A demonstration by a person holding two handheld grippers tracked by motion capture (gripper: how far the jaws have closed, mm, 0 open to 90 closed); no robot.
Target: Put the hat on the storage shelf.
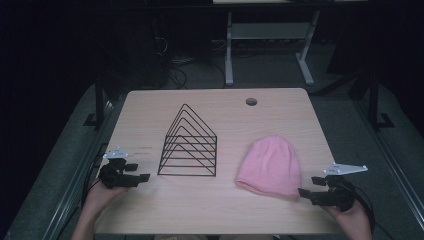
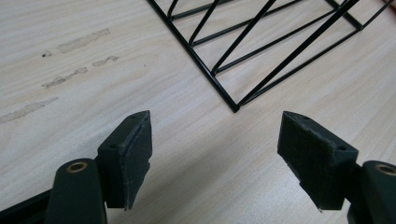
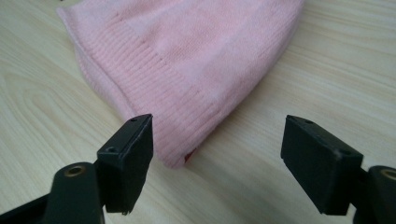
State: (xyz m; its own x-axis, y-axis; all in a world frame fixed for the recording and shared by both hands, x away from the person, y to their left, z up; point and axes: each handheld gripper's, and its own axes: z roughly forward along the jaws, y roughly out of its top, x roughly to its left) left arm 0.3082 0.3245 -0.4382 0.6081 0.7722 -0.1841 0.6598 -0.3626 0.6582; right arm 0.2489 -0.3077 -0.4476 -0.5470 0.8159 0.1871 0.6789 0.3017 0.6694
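Pink and knitted, a beanie [image 1: 270, 166] lies flat on the light wooden tabletop [image 1: 215, 210], toward the right edge and nearer the front than the back, its ribbed brim turned to the front edge and its rounded crown to the back. To its left, about midway across the tabletop, a black wire rack [image 1: 188, 143] of nested peaked frames stands upright, well apart from the beanie. A round hole [image 1: 251, 102] is cut in the tabletop near the back edge. The left gripper [image 1: 141, 173] hovers by the front left corner, just left of the rack's near corner; in the left gripper view its jaws are spread wide with bare wood between them, and the rack's base corner [image 2: 235, 108] sits just beyond the fingertips without touching. The right gripper [image 1: 310, 187] hovers near the front right corner, beside the beanie's brim; in the right gripper view its jaws are released and empty, the brim's corner [image 3: 180, 154] lying just past the left jaw's tip.
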